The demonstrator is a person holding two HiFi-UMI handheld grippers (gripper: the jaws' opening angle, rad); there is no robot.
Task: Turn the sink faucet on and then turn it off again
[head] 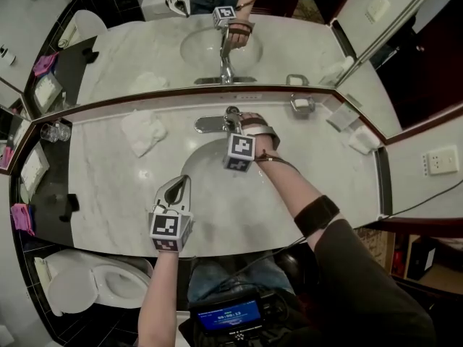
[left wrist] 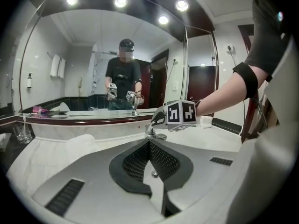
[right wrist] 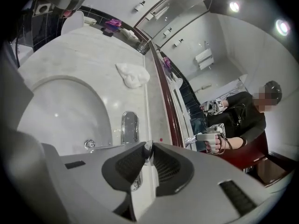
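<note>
The faucet point(head: 228, 113) is set at the back of the sink point(head: 217, 204), just below the mirror point(head: 304, 35). Its lever point(right wrist: 149, 152) is clamped between the jaws of the right gripper point(head: 236, 125) — chrome is seen pinched at the tips. The left gripper point(head: 179, 185) is held over the sink's near rim — jaws pressed together, nothing between them.

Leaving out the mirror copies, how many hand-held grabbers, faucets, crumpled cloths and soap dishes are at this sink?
Grippers: 2 (left gripper, right gripper)
Faucet: 1
Crumpled white cloth: 1
Soap dish: 1
Total: 5
</note>
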